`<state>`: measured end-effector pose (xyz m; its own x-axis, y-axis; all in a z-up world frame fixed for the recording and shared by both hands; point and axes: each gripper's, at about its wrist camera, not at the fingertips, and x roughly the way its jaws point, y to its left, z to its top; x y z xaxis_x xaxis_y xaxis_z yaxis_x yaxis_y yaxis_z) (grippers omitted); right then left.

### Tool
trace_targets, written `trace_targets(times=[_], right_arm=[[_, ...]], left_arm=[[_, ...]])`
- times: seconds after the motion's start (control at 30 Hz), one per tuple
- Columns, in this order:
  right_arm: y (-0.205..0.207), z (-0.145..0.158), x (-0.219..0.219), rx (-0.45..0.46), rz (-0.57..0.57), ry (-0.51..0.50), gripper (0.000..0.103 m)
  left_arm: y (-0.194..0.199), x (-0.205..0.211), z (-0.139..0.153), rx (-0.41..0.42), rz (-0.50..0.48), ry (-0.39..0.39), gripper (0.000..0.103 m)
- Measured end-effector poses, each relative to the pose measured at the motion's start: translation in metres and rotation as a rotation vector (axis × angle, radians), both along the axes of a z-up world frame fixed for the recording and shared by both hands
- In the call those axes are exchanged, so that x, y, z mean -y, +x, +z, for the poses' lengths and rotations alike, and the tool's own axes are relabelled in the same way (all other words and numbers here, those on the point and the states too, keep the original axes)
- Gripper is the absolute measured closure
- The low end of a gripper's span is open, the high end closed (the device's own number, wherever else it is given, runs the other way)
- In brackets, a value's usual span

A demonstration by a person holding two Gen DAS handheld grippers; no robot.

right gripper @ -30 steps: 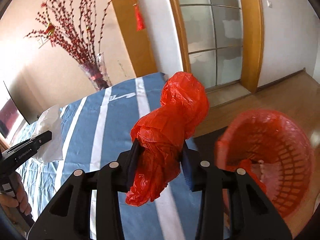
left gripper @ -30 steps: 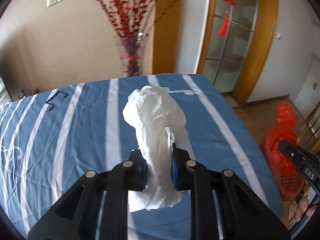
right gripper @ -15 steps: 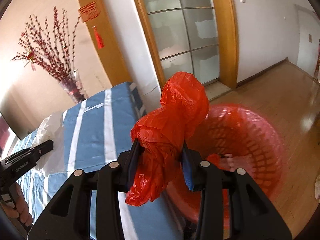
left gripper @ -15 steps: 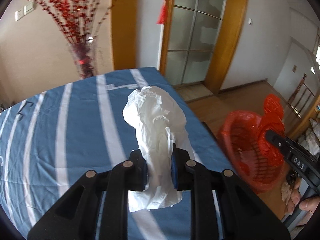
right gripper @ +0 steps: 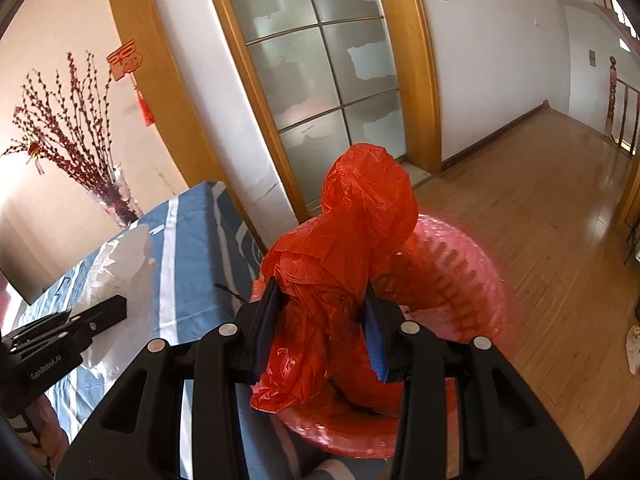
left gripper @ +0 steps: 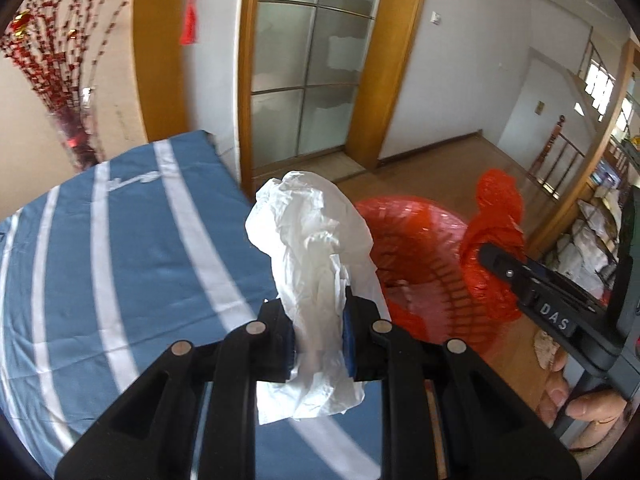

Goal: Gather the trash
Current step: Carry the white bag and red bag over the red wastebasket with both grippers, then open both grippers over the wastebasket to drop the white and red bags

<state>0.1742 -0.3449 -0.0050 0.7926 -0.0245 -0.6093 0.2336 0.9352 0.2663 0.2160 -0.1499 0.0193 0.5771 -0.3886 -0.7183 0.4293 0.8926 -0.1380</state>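
While both hands carry crumpled trash off the tabletop, a red basket waits on the floor.

Draped in a blue-and-white striped cloth, the tabletop (left gripper: 120, 248) lies to the left in both views, and the red basket (right gripper: 472, 280) sits on the wooden floor just beside its edge, low enough, I judge, for trash to drop straight in. The right gripper (right gripper: 320, 320) hangs over the basket's near rim, its jaws pinching a crumpled red plastic bag (right gripper: 352, 240) at the waist so the bulk stands above them. The left gripper (left gripper: 320, 332), above the tabletop's edge, pinches a wad of white plastic (left gripper: 316, 248) the same way, jaws pressed close on it.
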Motion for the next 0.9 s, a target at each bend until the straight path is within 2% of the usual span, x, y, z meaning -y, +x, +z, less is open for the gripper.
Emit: trace_targets(times=[0.4,0.67,0.77,0.9], right_arm=[[-0.007,-0.004,0.038,-0.007,-0.023,-0.005,0.063],[-0.005,-0.013,0.054,-0.026,-0.032,0.007,0.063],[-0.005,-0.016,0.060,-0.026,-0.041,0.020,0.057],[-0.006,-0.018,0.065,-0.021,-0.049,0.042,0.045]], left_arm=[[0.006,0.055,-0.023,-0.087,-0.081,-0.041,0.084],[0.018,0.086,-0.038,-0.126,-0.101,-0.031,0.083],[0.018,0.093,-0.042,-0.126,-0.098,-0.019,0.080],[0.023,0.098,-0.048,-0.133,-0.087,-0.010,0.068]])
